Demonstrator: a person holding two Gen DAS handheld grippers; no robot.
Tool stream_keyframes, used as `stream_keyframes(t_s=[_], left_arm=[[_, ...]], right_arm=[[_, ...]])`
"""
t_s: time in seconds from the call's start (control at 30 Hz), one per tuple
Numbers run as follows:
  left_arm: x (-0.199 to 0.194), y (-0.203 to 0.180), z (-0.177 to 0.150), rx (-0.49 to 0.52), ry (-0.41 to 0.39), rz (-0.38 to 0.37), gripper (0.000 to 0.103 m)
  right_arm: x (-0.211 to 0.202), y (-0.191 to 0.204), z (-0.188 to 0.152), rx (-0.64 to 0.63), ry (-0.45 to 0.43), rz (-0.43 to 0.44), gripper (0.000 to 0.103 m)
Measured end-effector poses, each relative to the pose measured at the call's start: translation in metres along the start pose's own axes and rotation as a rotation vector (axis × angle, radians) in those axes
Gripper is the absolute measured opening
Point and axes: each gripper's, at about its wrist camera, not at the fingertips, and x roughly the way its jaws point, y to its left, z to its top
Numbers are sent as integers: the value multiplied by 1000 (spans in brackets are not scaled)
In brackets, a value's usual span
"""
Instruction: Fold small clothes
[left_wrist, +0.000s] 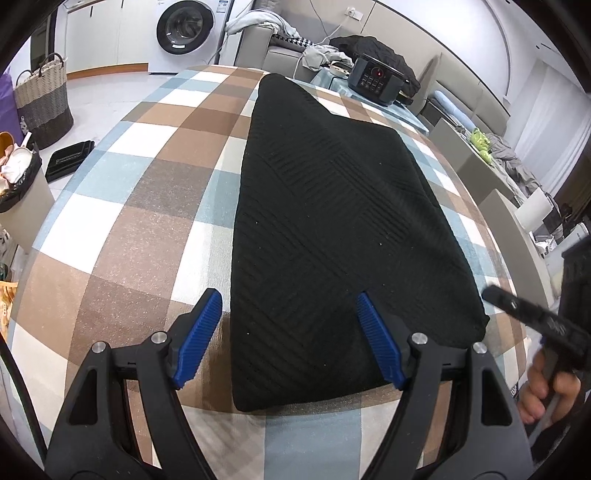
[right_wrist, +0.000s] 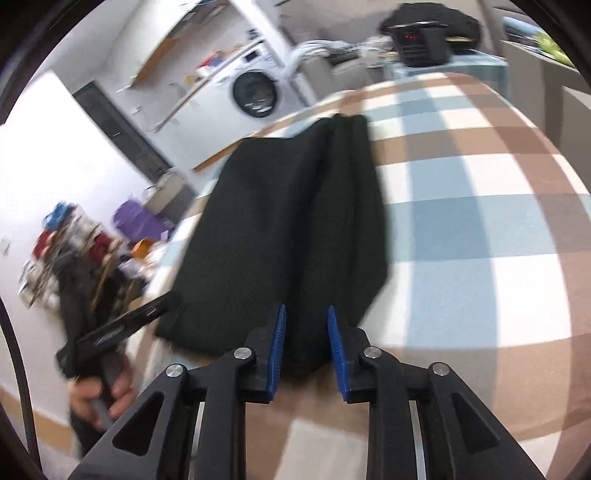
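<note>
A black ribbed knit garment (left_wrist: 332, 221) lies folded into a long flat shape on the checked tablecloth (left_wrist: 147, 206). My left gripper (left_wrist: 290, 302) is open, its blue pads (left_wrist: 201, 332) straddling the garment's near left edge just above it. In the right wrist view the same garment (right_wrist: 288, 214) lies ahead, blurred. My right gripper (right_wrist: 306, 317) is open with a narrower gap, its pads (right_wrist: 277, 343) on either side of the garment's near end. The right gripper also shows at the right edge of the left wrist view (left_wrist: 532, 317), held by a hand.
A dark cooker (left_wrist: 376, 79) stands on a side table beyond the far end. A woven basket (left_wrist: 44, 99) and a bin (left_wrist: 18, 184) stand on the floor to the left. A washing machine (left_wrist: 184, 33) stands at the back. Chairs (left_wrist: 517, 206) line the right side.
</note>
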Motion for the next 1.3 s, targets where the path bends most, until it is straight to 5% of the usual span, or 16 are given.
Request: stream_keyframes(t_s=[0.17,0.23,0.33,0.43,0.63,0.8,0.93,1.03,1.13,1.23,1.3], left_arm=[[-3,0,2,5,-11,6,74],[-4,1,3,1,-15,7,74],[-5,4,3,-7,-17,14,74],[-2,6,3,-11,-9,13,74],[-3,6,4,-1,-11,12,74],[-5,2,5,9,-19,4,74],[-7,2,5,9,-33,12,74],[-7,5,5,-3,-33,8,74],[-4,5,6,-3,-28,7,74],[2,7,7,-7,-10,2,74],[2,7,7,-4,-10,8,74]], right_arm=[[21,2,15,-45,-1,-7,21],[18,8,22,-88,-11,10,5],[6,22,23,-155,-60,-45,4],[32,2,20,-97,35,-119,4],[13,13,32,-69,-53,-39,21],[54,26,69,-41,1,42,26],[96,21,90,44,83,70,26],[91,29,100,-3,36,55,10],[75,41,99,-96,-20,18,9],[99,22,100,-25,69,-41,9],[89,16,96,19,52,10,12]])
